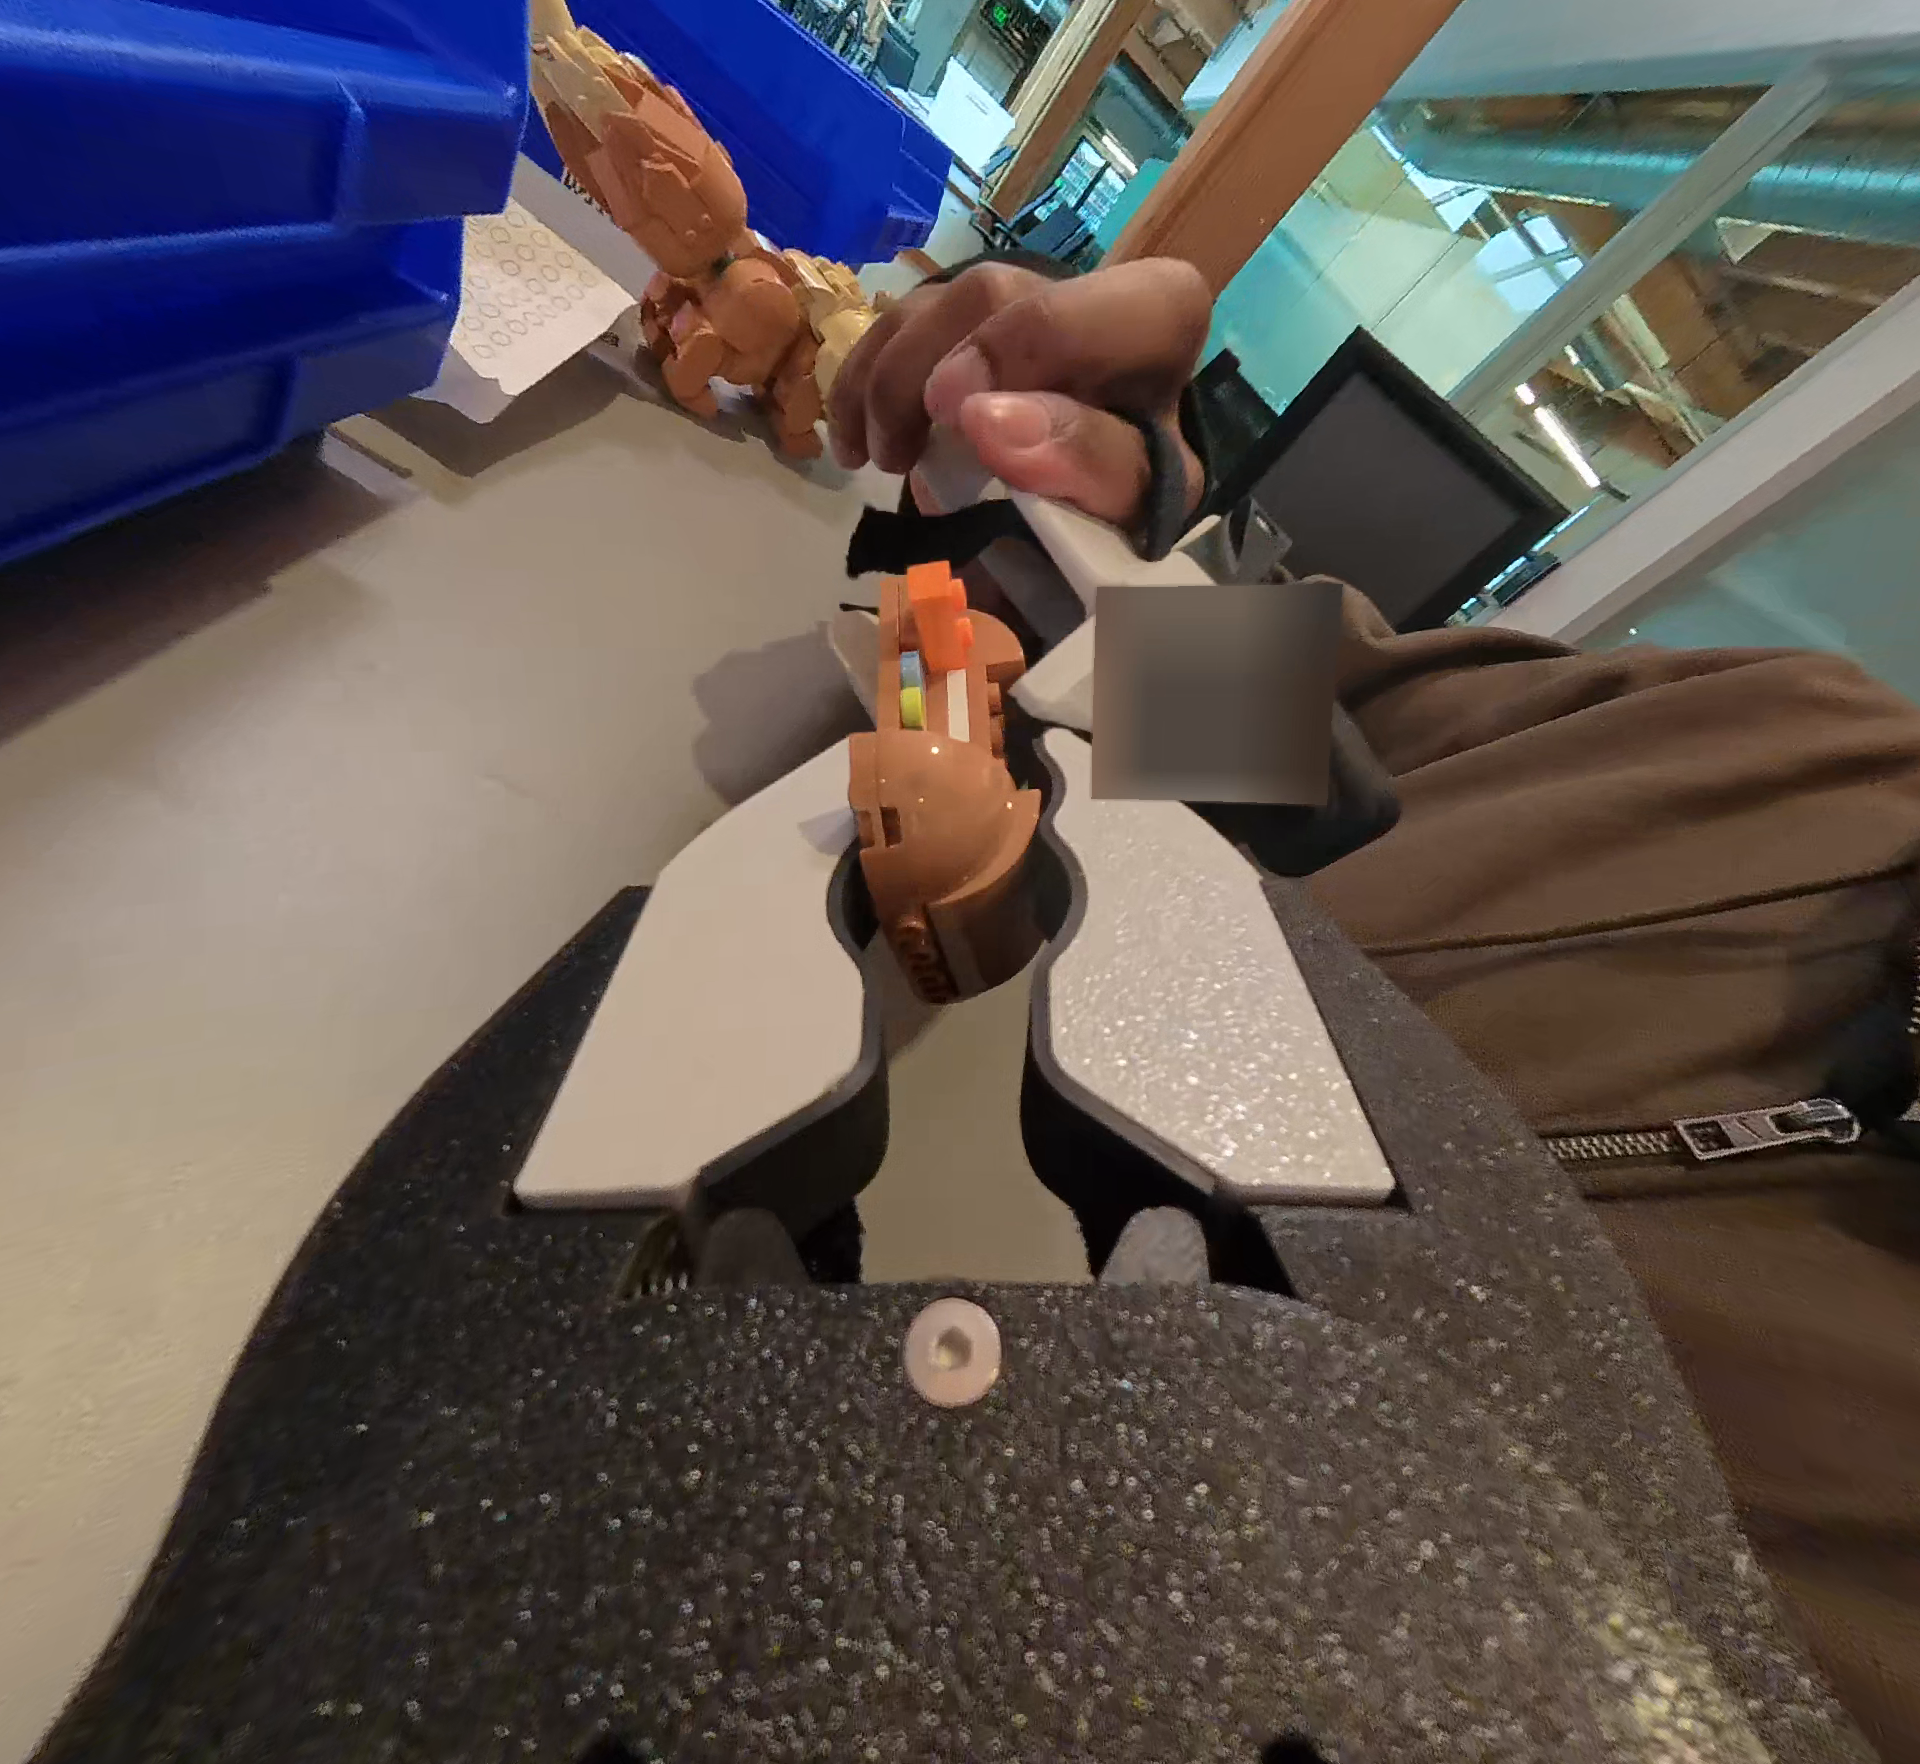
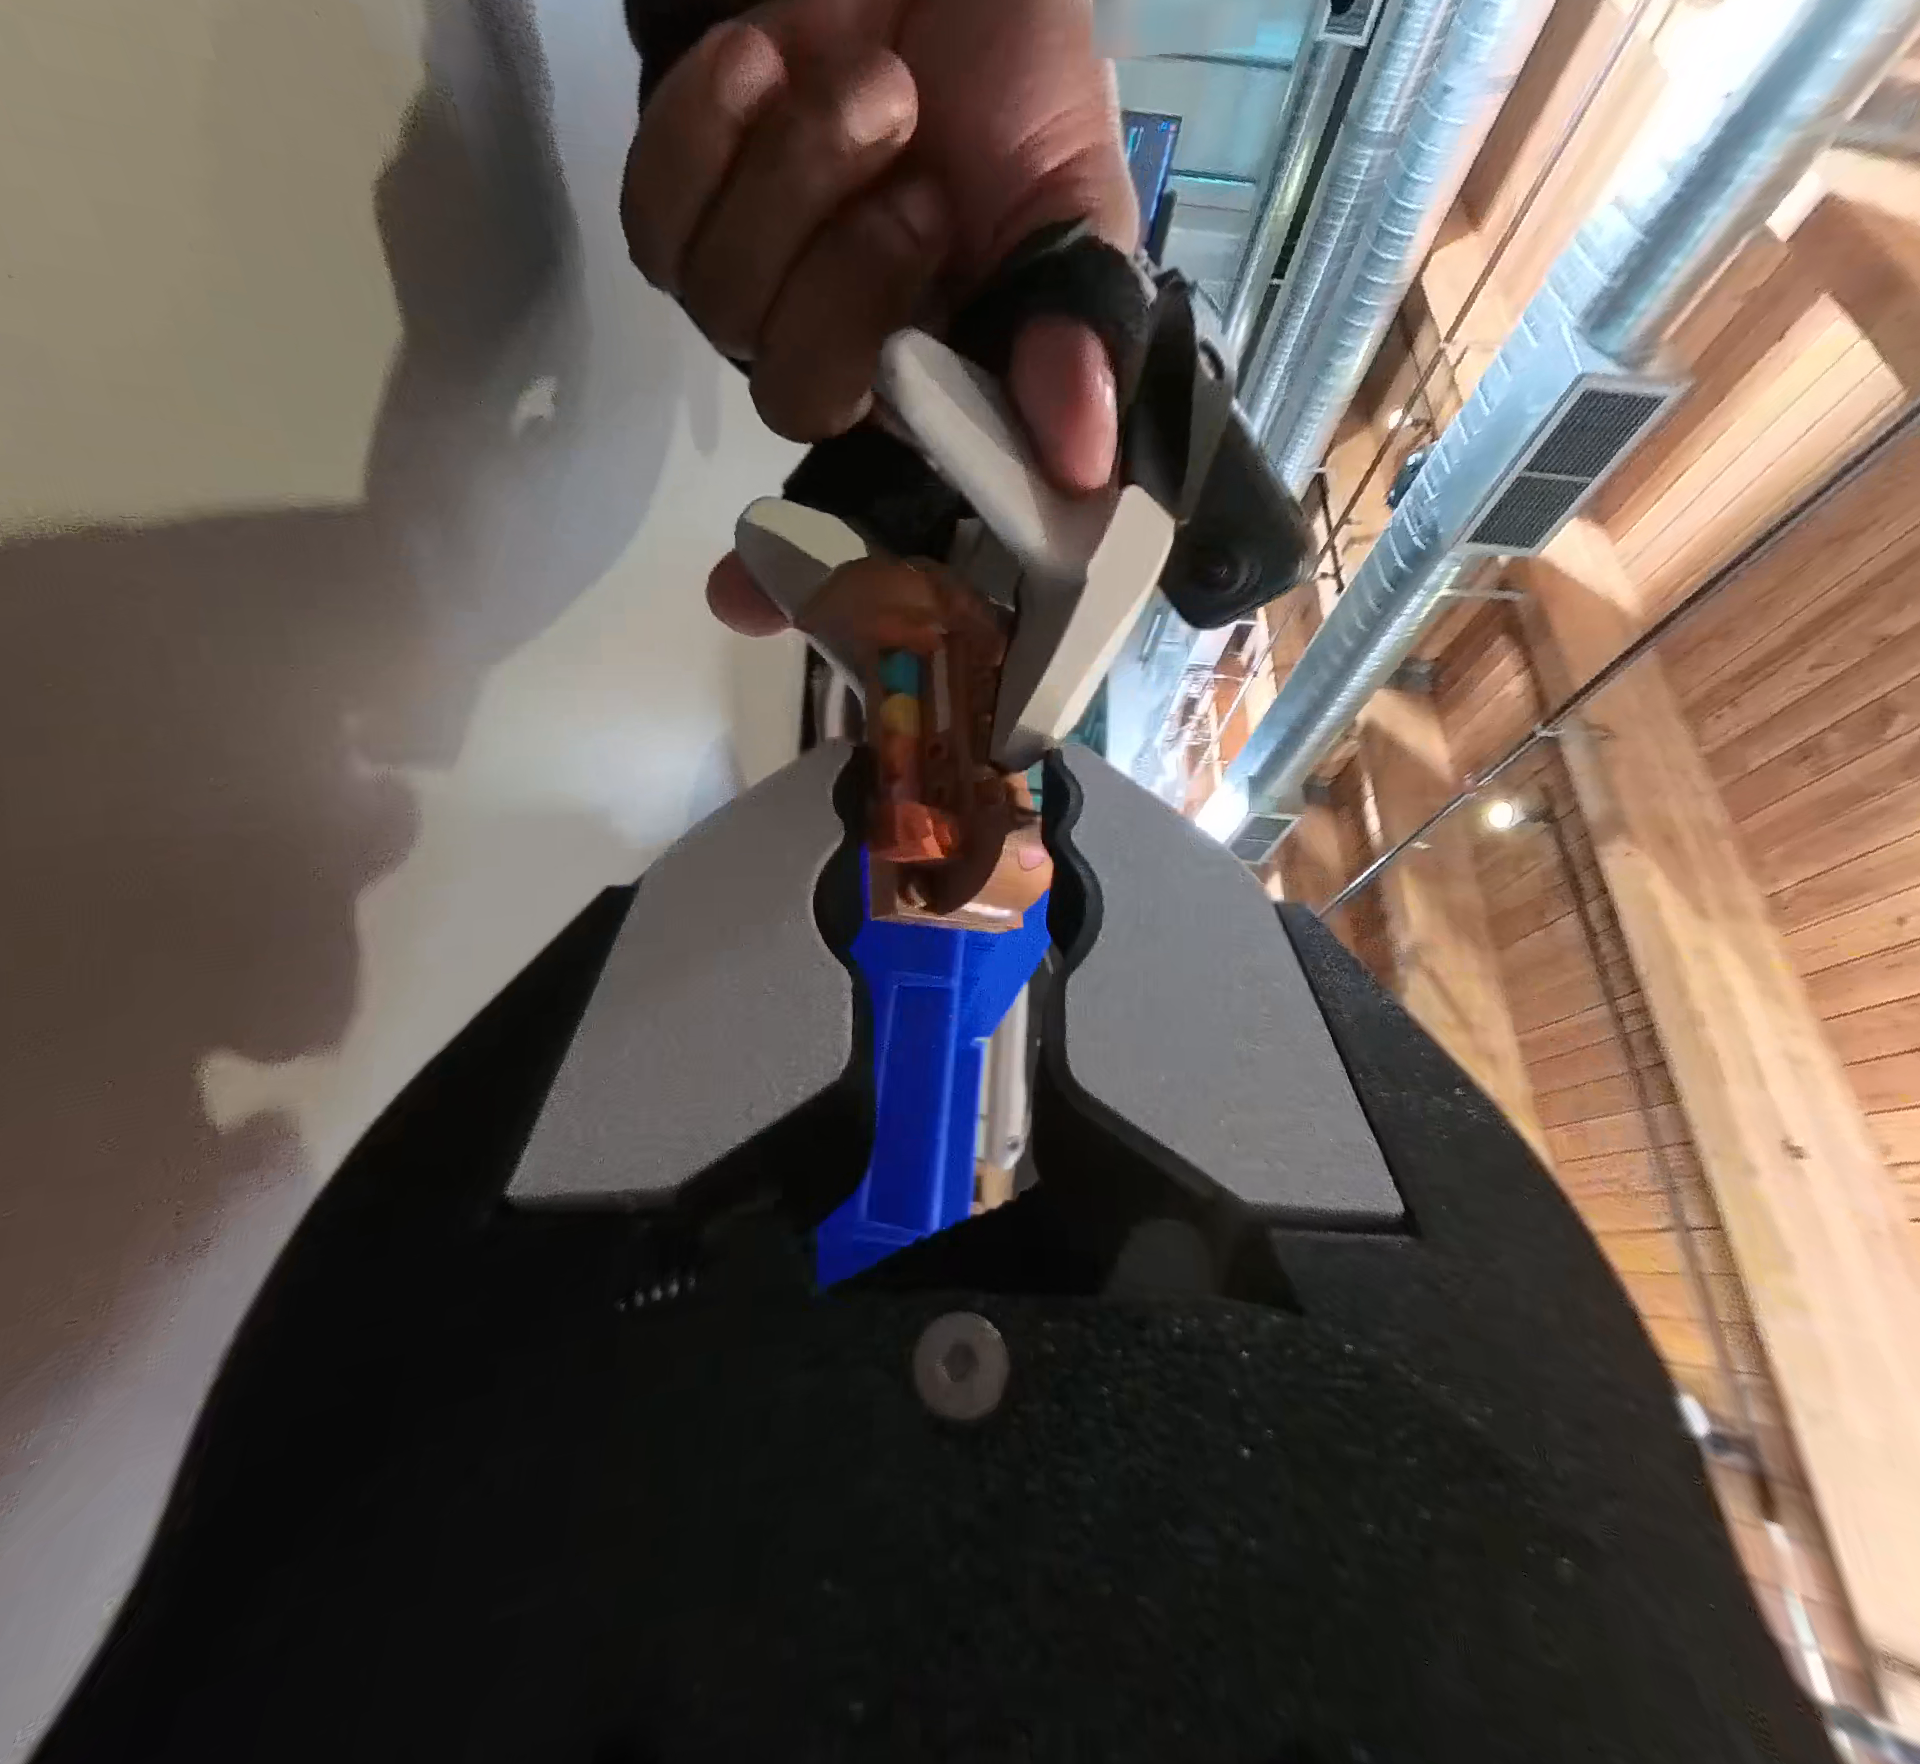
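Note:
A small brown brick assembly [image 1: 935,841] with an orange piece, a white strip and yellow and blue studs is held between both grippers above the pale table [image 1: 312,883]. My left gripper [image 1: 940,764] is shut on its rounded brown end. The right gripper [image 1: 951,665], held by a hand [image 1: 1018,364], grips the far end by the orange piece. In the right wrist view my right gripper [image 2: 951,769] is shut on the same assembly [image 2: 935,706], and the left gripper [image 2: 925,675], held by a hand [image 2: 883,156], clamps its other end.
Two blue bins [image 1: 208,156] [image 1: 748,83] stand on the table's far left. A brown brick figure [image 1: 686,260] and a printed sheet [image 1: 530,301] lie between them. A dark monitor [image 1: 1382,509] is behind. A person's brown jacket [image 1: 1610,883] fills the right. My two grippers' fingertips are within a few centimetres of each other.

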